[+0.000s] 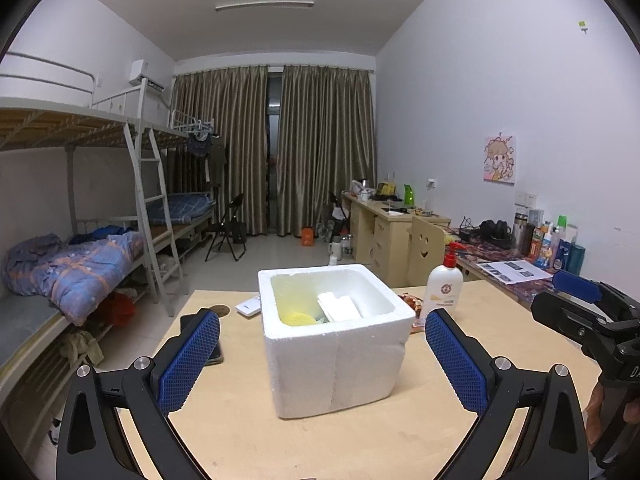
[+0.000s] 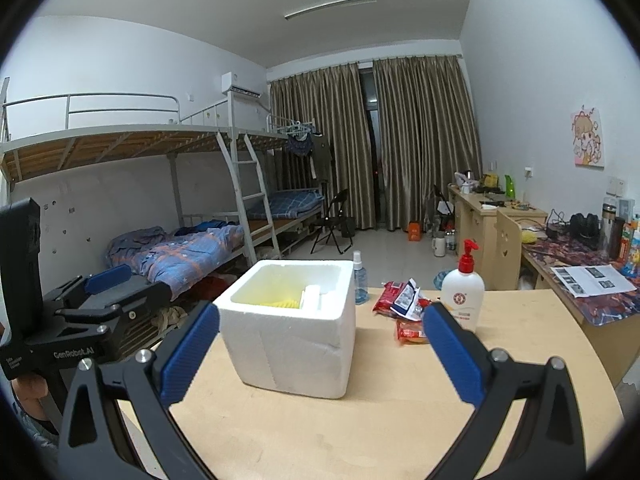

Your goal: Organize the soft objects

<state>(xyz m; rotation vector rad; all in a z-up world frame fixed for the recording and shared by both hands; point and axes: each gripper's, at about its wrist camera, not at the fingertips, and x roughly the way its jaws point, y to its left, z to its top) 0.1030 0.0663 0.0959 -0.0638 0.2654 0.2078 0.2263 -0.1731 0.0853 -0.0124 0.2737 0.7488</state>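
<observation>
Both left gripper (image 1: 322, 354) and right gripper (image 2: 320, 354) hang spread and empty before the white styrofoam box (image 1: 334, 344) holding yellow sponge (image 1: 297, 318) and white foam pieces (image 1: 340, 307); a careless reach likely shoves the light box off the pale wooden table (image 1: 360, 444).

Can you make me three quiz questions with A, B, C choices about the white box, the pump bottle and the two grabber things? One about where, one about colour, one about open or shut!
1. Where is the yellow thing?
A. Inside the white foam box
B. On the bed
C. Under the table

2. What colour is the pump on the lotion bottle?
A. Green
B. Red
C. Black

3. How are the fingers of the left gripper and right gripper?
A. Both shut on the box
B. One shut on the bottle
C. Both open, holding nothing

Answers:
1 A, yellow shows at the bottom of the box.
2 B, the pump top is red.
3 C, each pair of blue fingers stands wide apart.
</observation>
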